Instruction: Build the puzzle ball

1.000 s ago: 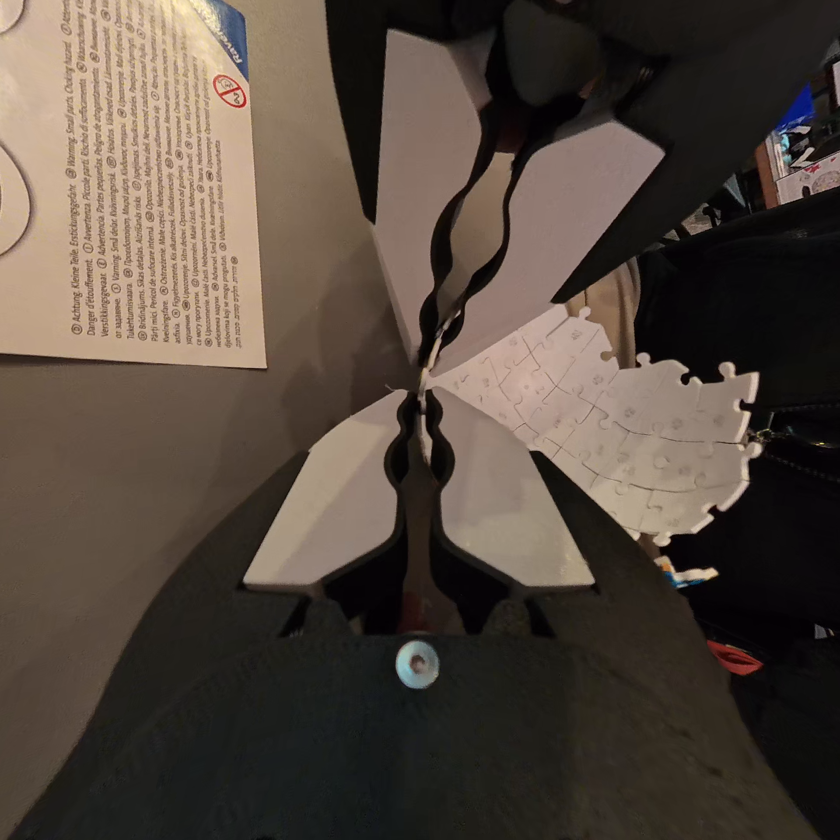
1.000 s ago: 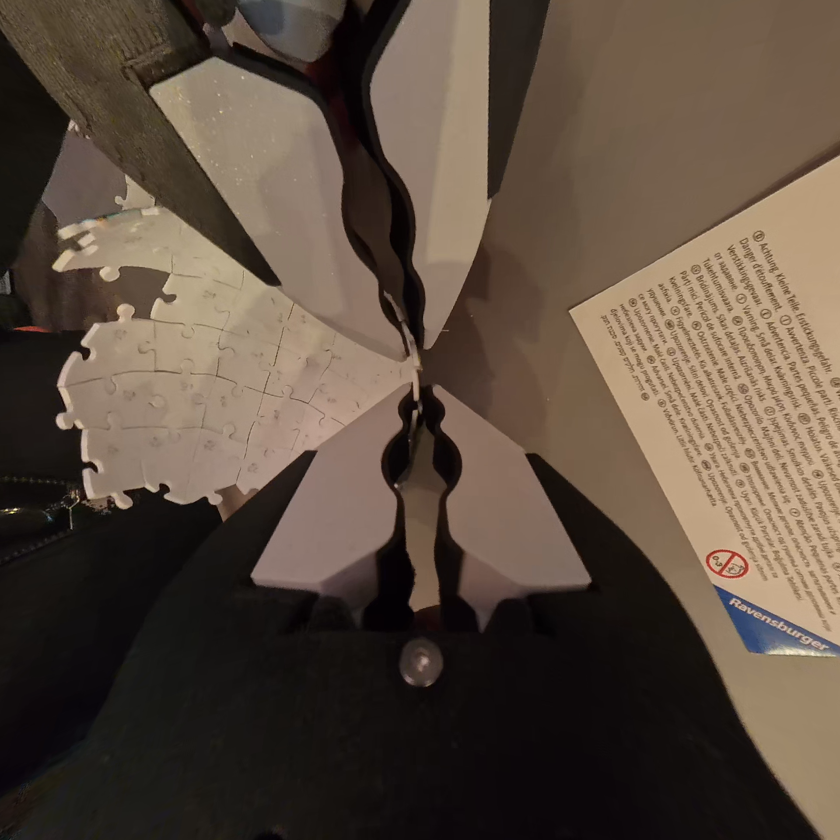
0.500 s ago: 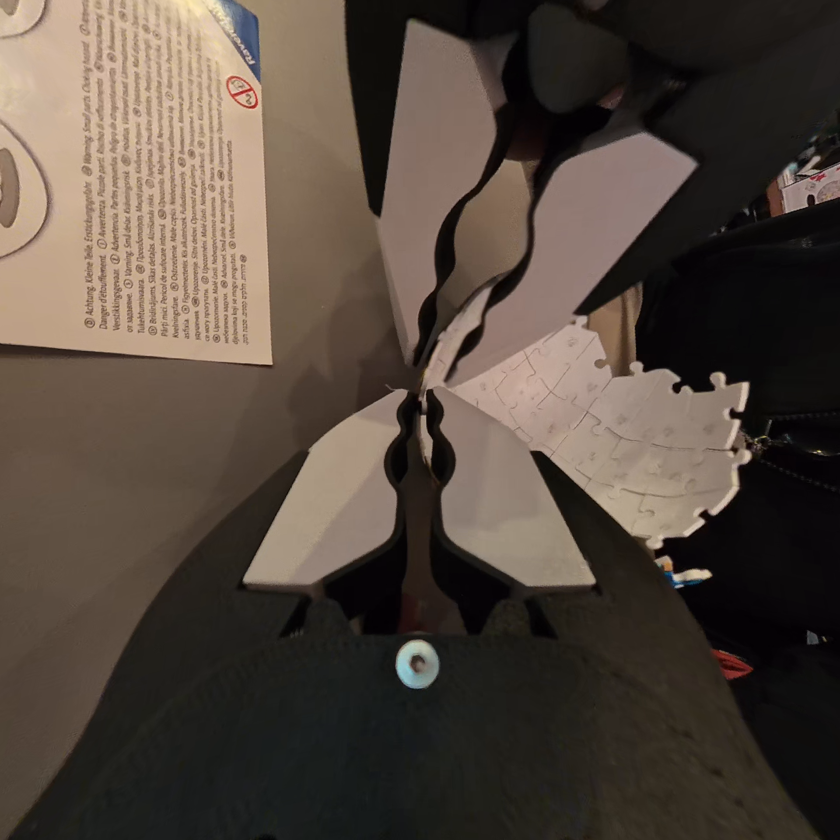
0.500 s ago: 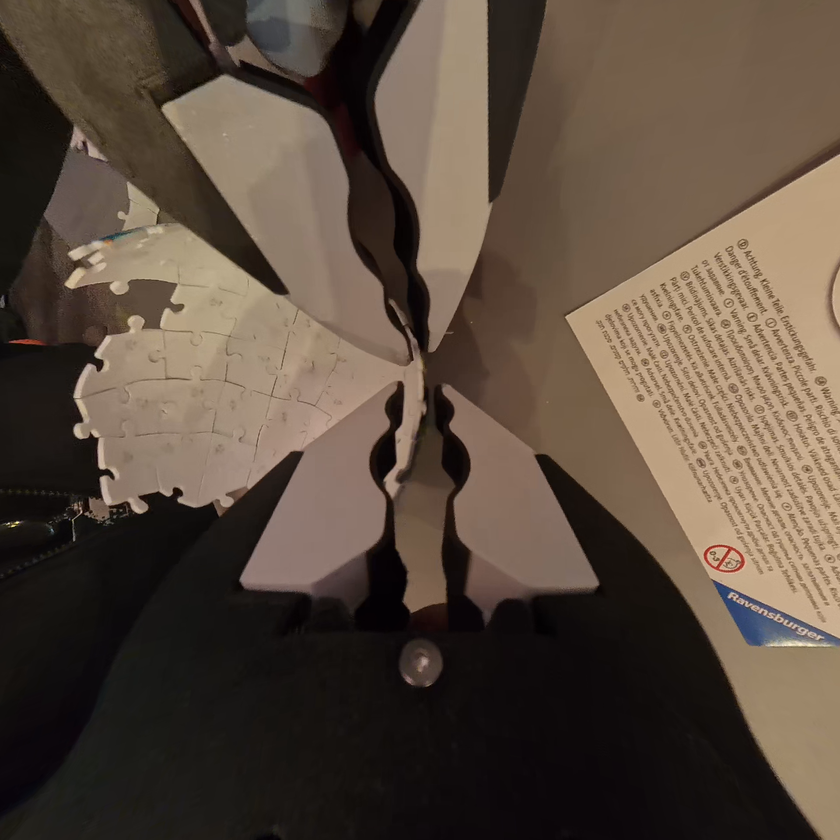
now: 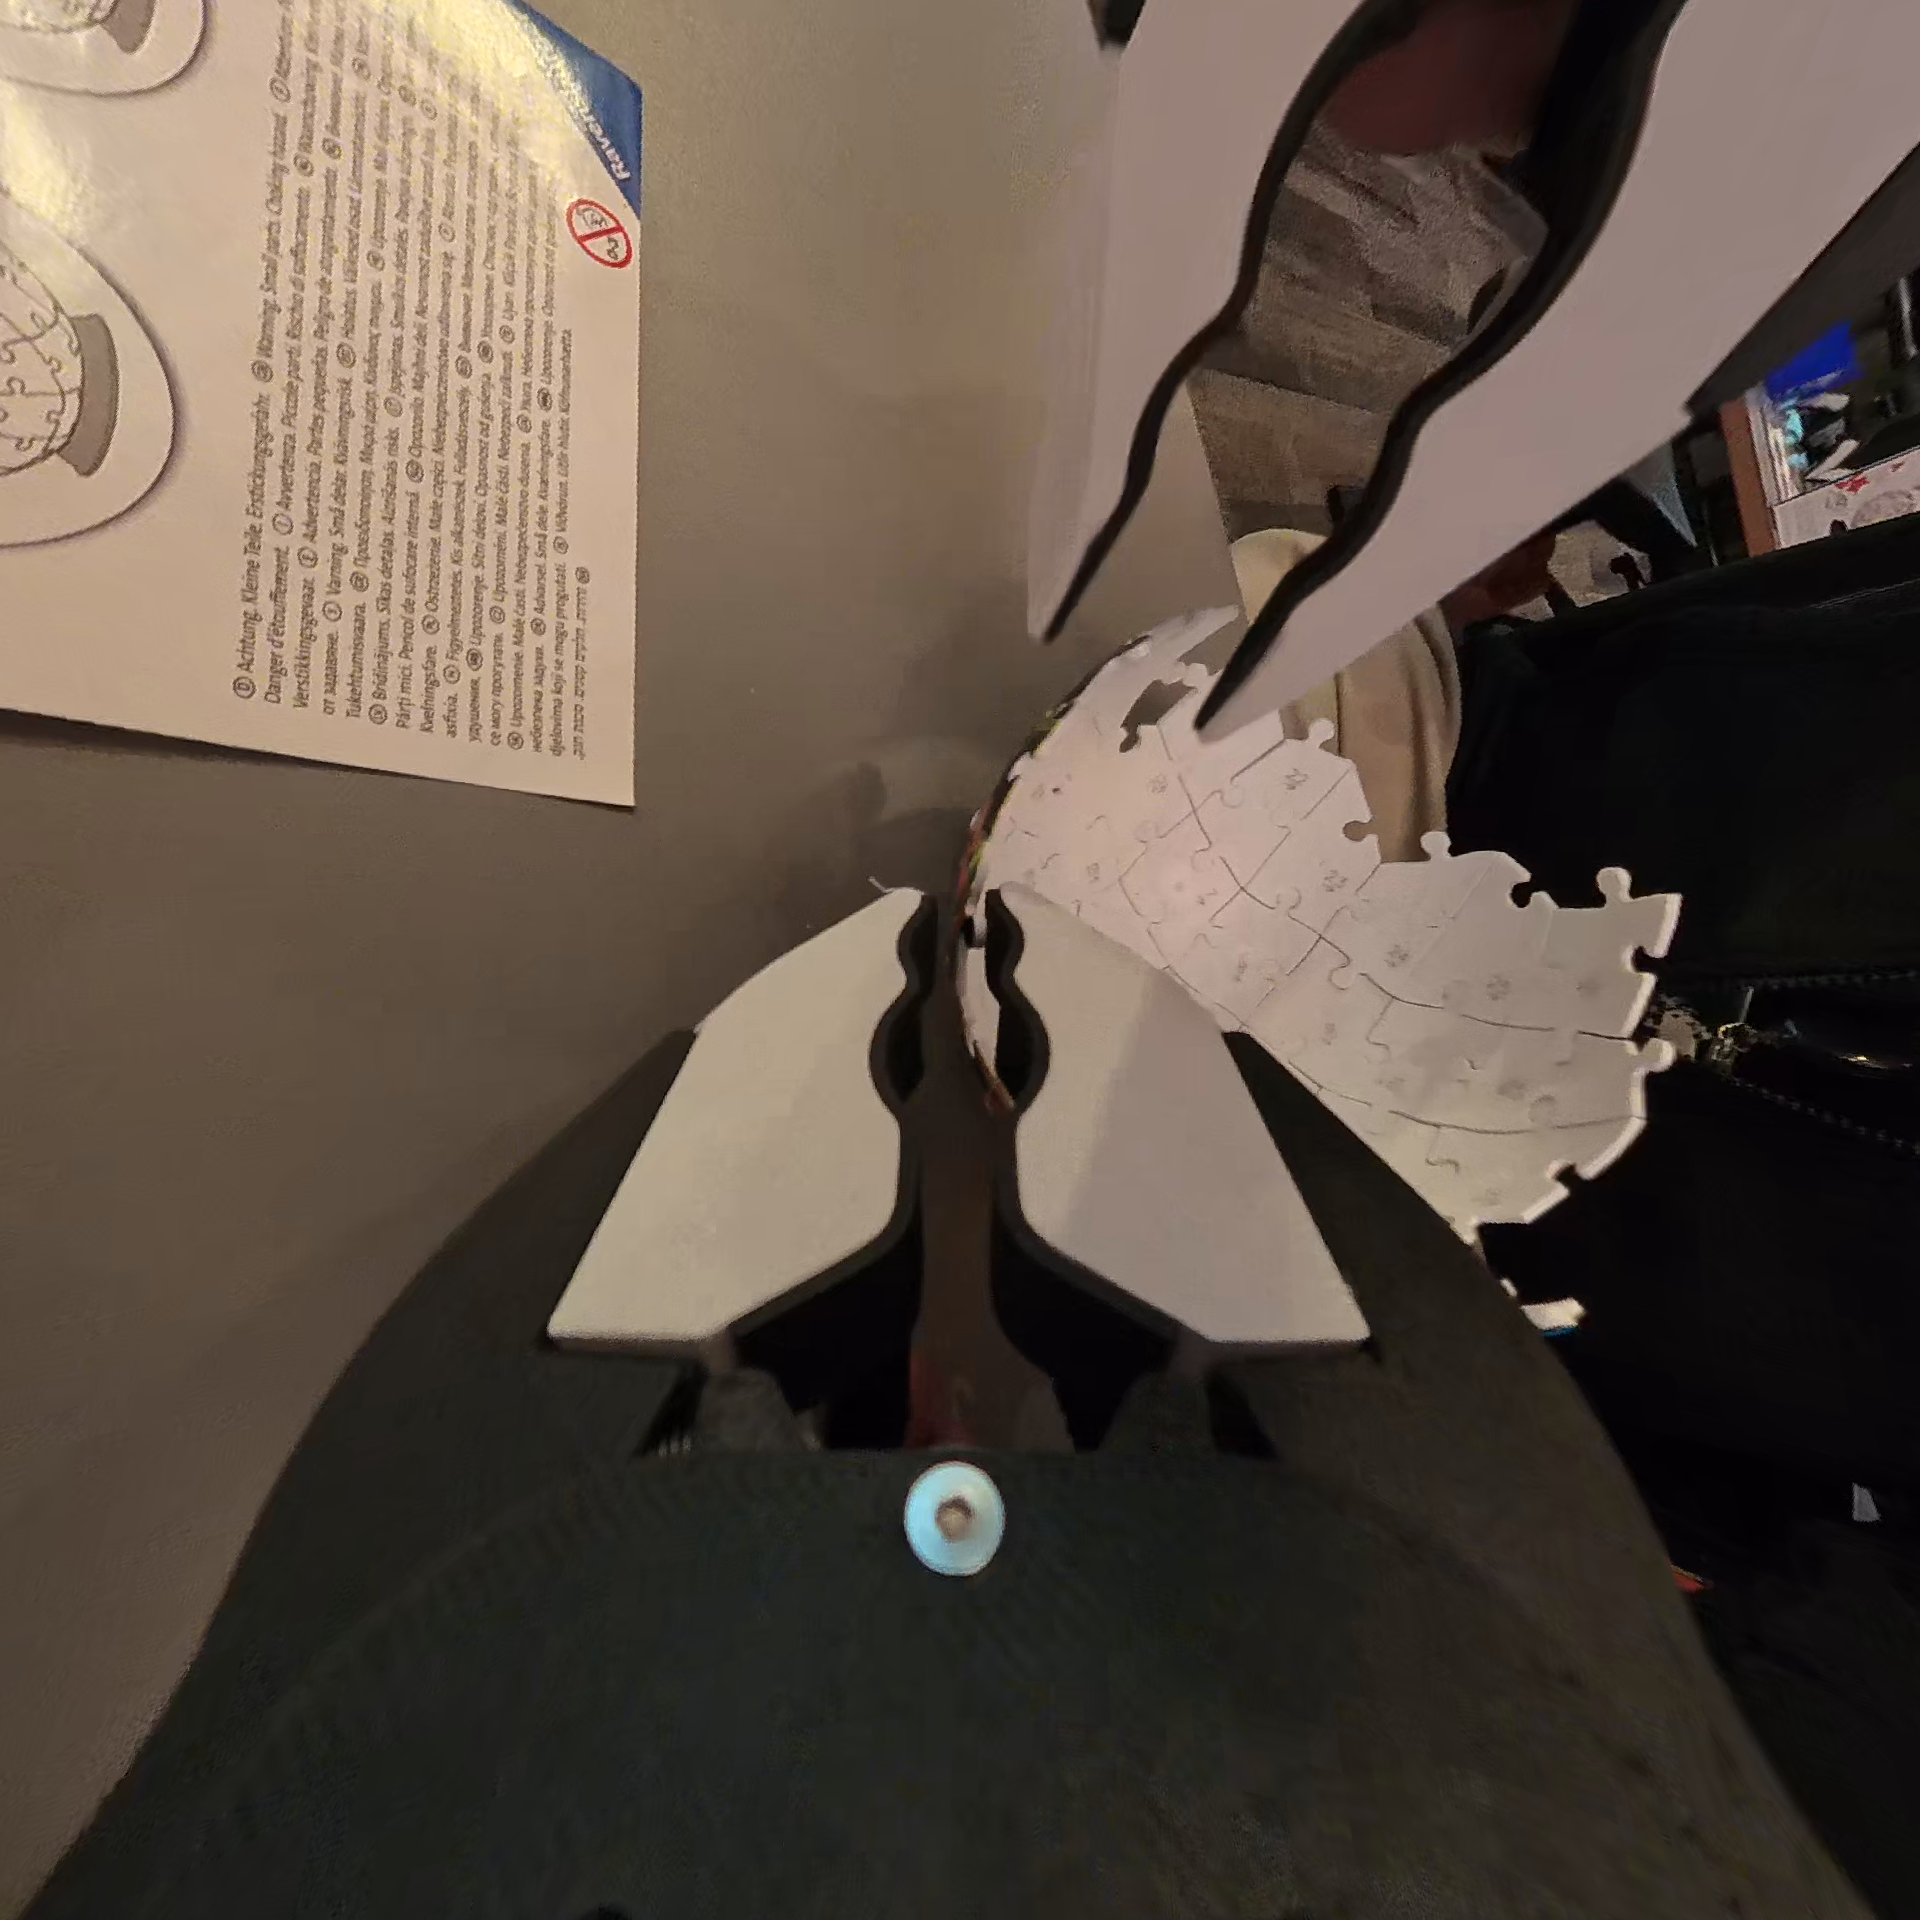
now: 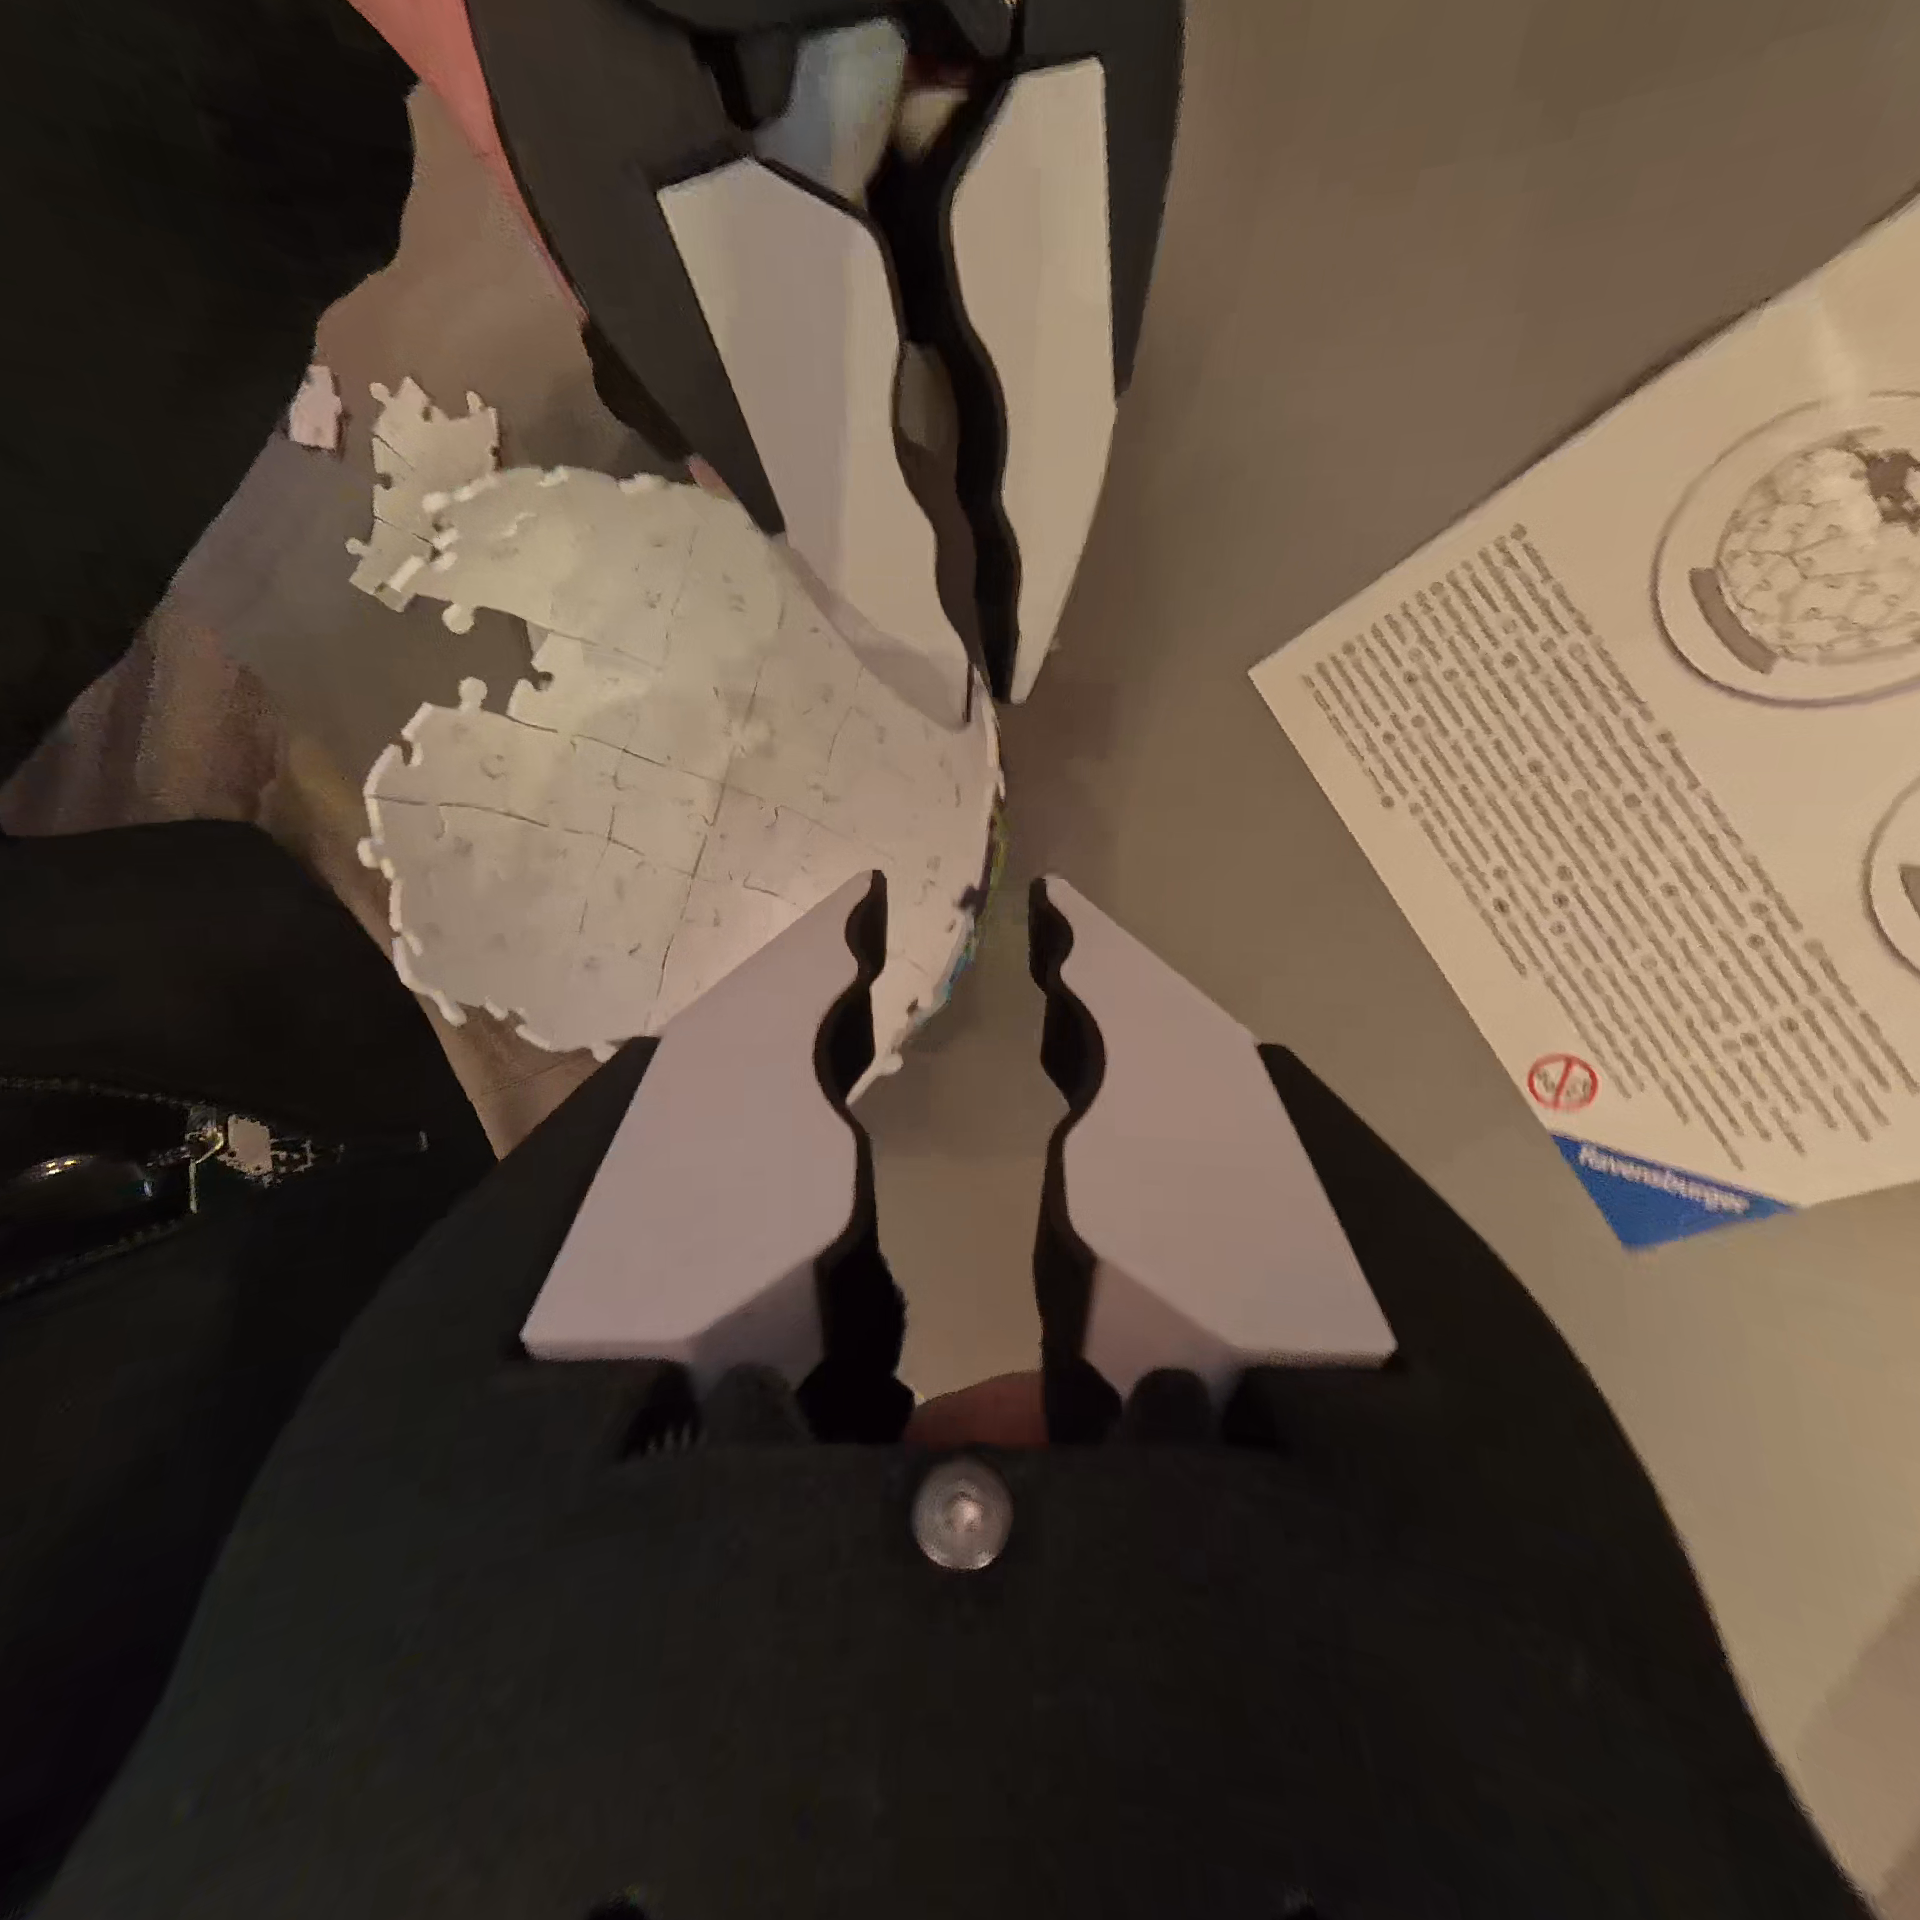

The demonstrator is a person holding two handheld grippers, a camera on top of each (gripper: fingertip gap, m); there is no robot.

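The partly built puzzle ball (image 5: 1403, 987) is a curved shell of joined white pieces with its pale inner side toward me. My left gripper (image 5: 961, 920) is shut on its rim and holds it above the grey table (image 5: 312, 1039). My right gripper (image 5: 1127, 670) hangs open at the top of the left wrist view, its fingertips just off the shell's upper edge. In the right wrist view the right gripper (image 6: 956, 883) is open with the shell (image 6: 623, 790) to the left and its rim between the fingers. The left gripper (image 6: 987, 681) pinches the rim from above.
A printed instruction sheet (image 5: 312, 416) lies on the table, to the right in the right wrist view (image 6: 1610, 831). A small loose piece (image 6: 314, 407) lies beyond the shell. A dark bag with a zipper (image 6: 156, 1164) borders the table edge.
My right gripper has opened, let go of the shell's rim and drawn back. My left gripper keeps its hold on the shell, which has turned to show more of its inner side.
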